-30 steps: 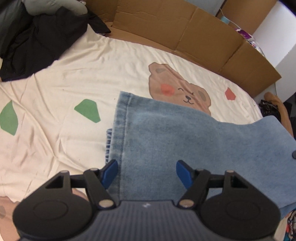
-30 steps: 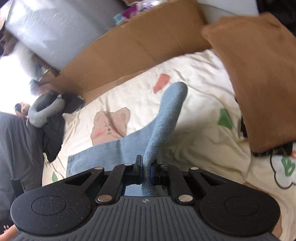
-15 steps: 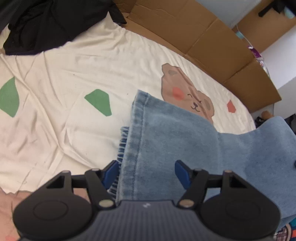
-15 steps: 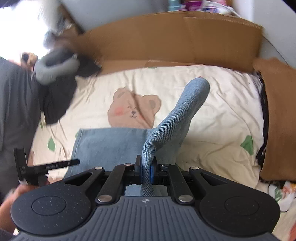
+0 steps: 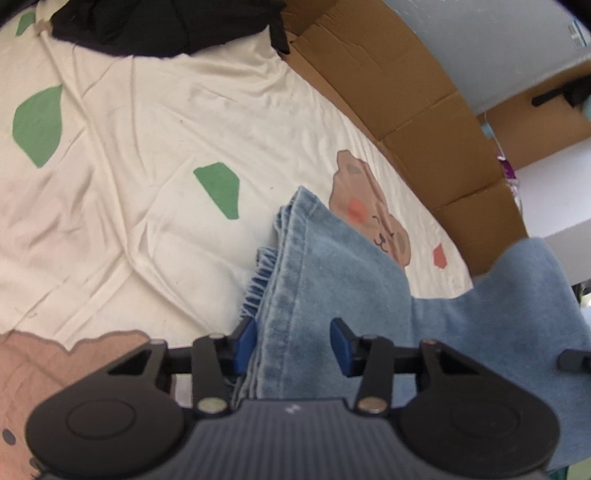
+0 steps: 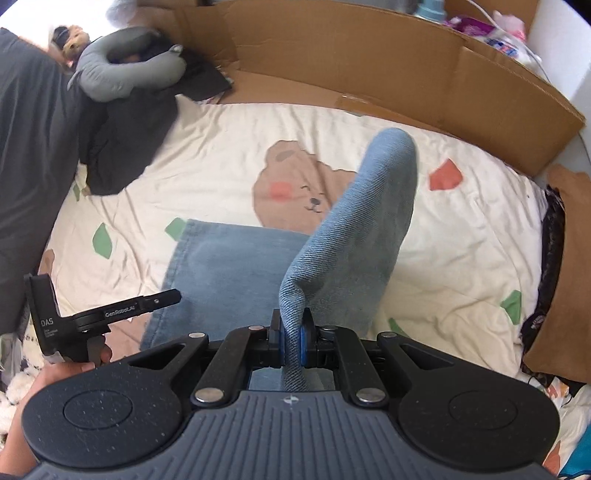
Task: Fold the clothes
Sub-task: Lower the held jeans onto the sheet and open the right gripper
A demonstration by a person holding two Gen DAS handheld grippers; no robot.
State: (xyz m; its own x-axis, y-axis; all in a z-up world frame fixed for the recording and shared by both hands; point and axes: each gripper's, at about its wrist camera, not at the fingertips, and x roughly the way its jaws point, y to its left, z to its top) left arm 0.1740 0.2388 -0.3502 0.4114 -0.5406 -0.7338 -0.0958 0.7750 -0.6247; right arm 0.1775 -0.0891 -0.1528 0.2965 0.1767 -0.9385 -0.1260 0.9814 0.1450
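Light blue jeans (image 5: 332, 280) lie on the cream bear-print bedsheet (image 5: 147, 155), hem end towards the left wrist camera. My left gripper (image 5: 291, 332) straddles the hem's stacked edge; its jaws are closing with the denim between them, the right pad still clear of the cloth. My right gripper (image 6: 291, 339) is shut on a pinched ridge of the jeans (image 6: 369, 206) and holds that part up in an arch above the flat leg (image 6: 229, 273). In the right wrist view, one of the left gripper's fingers (image 6: 159, 300) reaches over the flat leg's near corner.
Cardboard walls (image 5: 406, 110) line the bed's far side. Black clothes (image 5: 147, 26) and a grey neck pillow (image 6: 125, 74) lie at the far left corner. A brown cushion (image 6: 569, 277) sits at the right edge. A person's hand (image 6: 55, 376) and dark grey top (image 6: 29, 147) are at the left.
The left jaws have narrowed around the hem edge and the gripper has rolled and edged forward. The right gripper has risen and carried the lifted denim over towards the flat leg.
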